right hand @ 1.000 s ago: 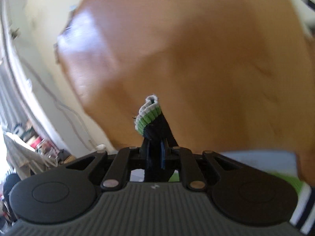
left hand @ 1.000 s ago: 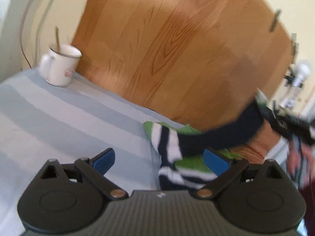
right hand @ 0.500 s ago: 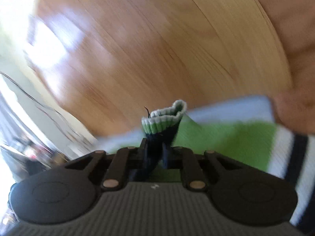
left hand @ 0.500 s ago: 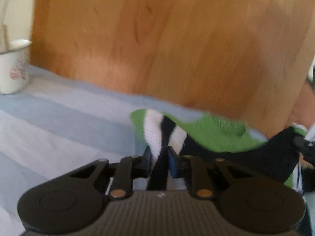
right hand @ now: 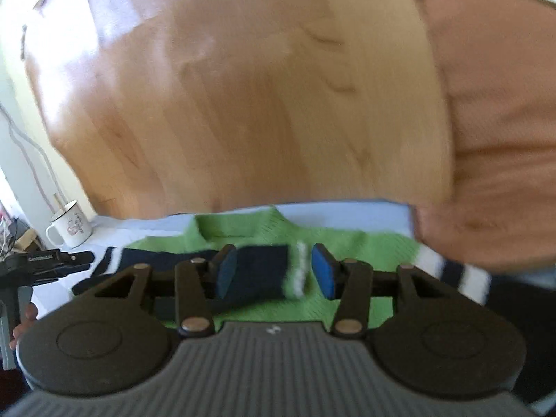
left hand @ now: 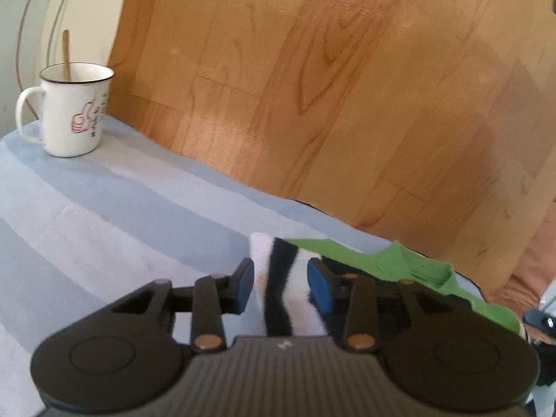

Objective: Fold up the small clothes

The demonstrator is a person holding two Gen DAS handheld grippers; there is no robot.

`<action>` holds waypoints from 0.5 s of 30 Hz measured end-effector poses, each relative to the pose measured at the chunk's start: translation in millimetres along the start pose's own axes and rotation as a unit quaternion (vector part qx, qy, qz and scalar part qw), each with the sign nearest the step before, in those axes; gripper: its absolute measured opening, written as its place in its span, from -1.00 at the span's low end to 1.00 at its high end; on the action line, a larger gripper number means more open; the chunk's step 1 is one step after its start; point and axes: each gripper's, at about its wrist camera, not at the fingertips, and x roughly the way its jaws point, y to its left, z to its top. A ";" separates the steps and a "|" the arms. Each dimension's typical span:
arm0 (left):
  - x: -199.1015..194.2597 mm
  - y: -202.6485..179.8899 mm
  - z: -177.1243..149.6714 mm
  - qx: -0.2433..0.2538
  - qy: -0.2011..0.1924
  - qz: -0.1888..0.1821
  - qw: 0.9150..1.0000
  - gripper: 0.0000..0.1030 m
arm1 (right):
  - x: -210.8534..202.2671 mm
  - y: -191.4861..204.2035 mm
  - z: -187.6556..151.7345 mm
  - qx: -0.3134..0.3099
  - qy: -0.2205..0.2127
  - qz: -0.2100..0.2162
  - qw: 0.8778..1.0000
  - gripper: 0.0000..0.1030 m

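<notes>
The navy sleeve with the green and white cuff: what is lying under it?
Under the navy sleeve lies the green body of the sweater, spread on the striped blue cloth. What is directly beneath the sleeve is covered.

Both handheld grippers share one build: the left gripper (left hand: 280, 286) and right gripper (right hand: 274, 271) each carry blue rubber pads on black linkage arms, brass-coloured pivot pins, twin round black housings and a ribbed grey body with a small white logo.

Sunlit wooden floor (left hand: 312, 87) beyond a blue-striped cloth (left hand: 104, 215); pale wall (left hand: 90, 14).
</notes>
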 end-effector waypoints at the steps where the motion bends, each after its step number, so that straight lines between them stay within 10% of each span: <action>1: 3.1 -1.7 -2.3 0.006 0.005 0.001 1.000 -0.32 | 8.7 6.8 3.4 -0.010 0.001 0.006 1.000 0.00; 7: 17.2 -16.1 -13.9 0.068 0.025 0.026 0.997 -0.23 | 65.2 10.9 -8.2 -0.037 0.072 -0.036 0.996 0.04; 10: 17.5 -19.4 -16.3 0.081 0.023 0.027 0.996 -0.23 | 72.6 8.5 -18.6 -0.061 0.076 -0.044 0.994 -0.84; 15: 9.0 -26.1 -12.4 0.095 0.010 0.030 0.995 -0.23 | 36.1 22.0 -10.5 -0.094 0.018 -0.038 0.995 -0.89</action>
